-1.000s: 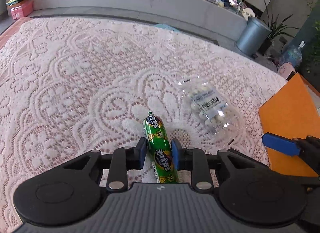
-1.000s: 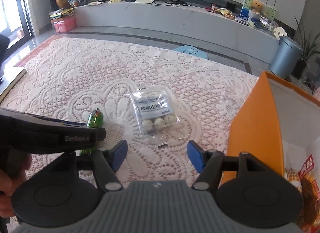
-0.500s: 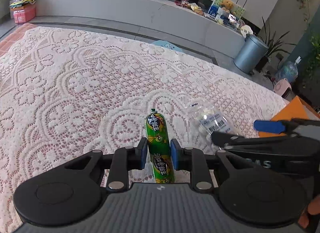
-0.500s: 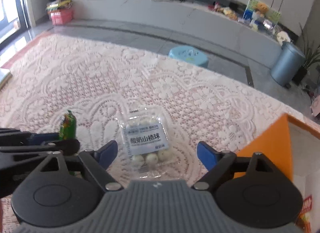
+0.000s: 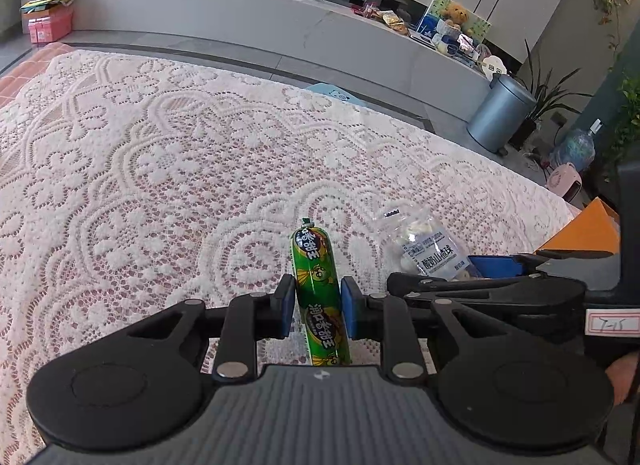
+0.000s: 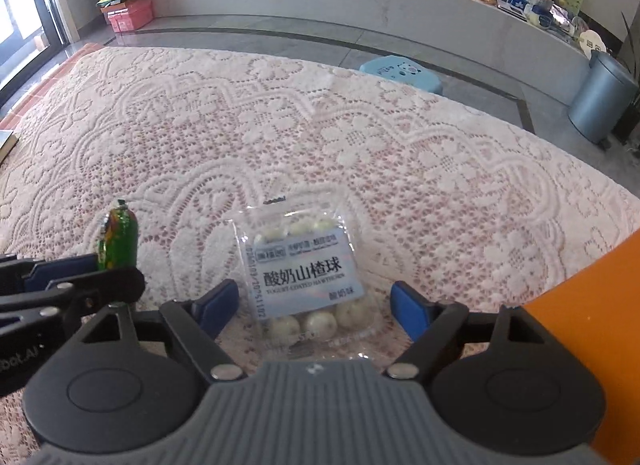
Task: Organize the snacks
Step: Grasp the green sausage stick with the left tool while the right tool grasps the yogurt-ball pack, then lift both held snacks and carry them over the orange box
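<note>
Your left gripper [image 5: 315, 305] is pinching the green foil-wrapped sausage stick [image 5: 318, 289] across its middle, both blue pads pressing on its sides. The stick is pointing from the camera body out toward twelve o'clock, its crimped tip sitting well past the pads over the white lace tablecloth [image 5: 160, 185]; whether its near end is resting on the cloth you cannot tell.

Your right gripper [image 6: 312, 305] is closing, its jaws spread wide with the clear plastic packet of white yogurt-coated balls [image 6: 304, 277] lying between them. The blue pads are standing just off the packet's left and right edges and are not pressing on it. The packet is lying flat on the lace, its white and blue label facing up, one row of balls at the far end and another at the near end.

In the left wrist view that packet is sitting at about two o'clock from the sausage stick, near it but apart, with the right gripper reaching in over it from three o'clock. In the right wrist view the sausage stick is showing at nine o'clock from the packet, held up by the left gripper coming in from the left edge.

Farther out, an orange cardboard box wall [image 6: 592, 345] is rising at four o'clock in the right wrist view. Beyond the table's far edge a light blue plastic stool [image 6: 400, 71] is standing at one o'clock, and a grey metal bin [image 6: 600, 97] is standing at two o'clock beside the long grey counter [image 6: 360, 5].
</note>
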`<control>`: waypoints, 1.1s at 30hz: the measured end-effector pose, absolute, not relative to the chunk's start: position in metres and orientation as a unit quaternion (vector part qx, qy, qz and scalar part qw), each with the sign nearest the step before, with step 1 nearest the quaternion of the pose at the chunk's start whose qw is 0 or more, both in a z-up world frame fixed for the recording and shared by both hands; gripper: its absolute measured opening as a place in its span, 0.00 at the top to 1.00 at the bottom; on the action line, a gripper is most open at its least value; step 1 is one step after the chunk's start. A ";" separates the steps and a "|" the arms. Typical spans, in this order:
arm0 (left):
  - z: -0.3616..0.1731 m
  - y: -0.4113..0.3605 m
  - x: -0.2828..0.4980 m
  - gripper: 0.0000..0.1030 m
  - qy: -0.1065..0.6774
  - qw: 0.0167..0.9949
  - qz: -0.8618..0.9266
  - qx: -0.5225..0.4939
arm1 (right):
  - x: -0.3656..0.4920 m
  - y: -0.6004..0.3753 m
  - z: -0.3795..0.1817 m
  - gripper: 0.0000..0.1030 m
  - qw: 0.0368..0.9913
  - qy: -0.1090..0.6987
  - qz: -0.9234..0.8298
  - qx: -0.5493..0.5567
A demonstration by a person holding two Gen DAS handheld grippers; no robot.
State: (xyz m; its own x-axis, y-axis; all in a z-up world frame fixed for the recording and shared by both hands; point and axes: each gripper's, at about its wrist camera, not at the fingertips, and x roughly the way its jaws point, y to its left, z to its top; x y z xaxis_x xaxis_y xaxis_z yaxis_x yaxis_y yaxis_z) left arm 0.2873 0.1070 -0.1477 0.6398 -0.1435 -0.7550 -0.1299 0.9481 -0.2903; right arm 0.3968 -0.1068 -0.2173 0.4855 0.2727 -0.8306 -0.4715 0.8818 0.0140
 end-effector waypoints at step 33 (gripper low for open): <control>-0.096 0.081 0.204 0.75 0.414 0.891 -0.039 -0.181 | 0.269 -0.173 -0.138 0.44 0.875 0.432 0.216 0.016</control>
State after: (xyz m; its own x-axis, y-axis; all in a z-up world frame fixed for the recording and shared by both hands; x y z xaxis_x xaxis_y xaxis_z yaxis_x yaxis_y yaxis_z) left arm 0.2045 0.0810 -0.0958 0.6548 -0.2196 -0.7232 -0.0794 0.9316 -0.3547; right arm 0.2691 -0.1730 -0.1377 0.5325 0.3923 -0.7500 -0.3647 0.9060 0.2149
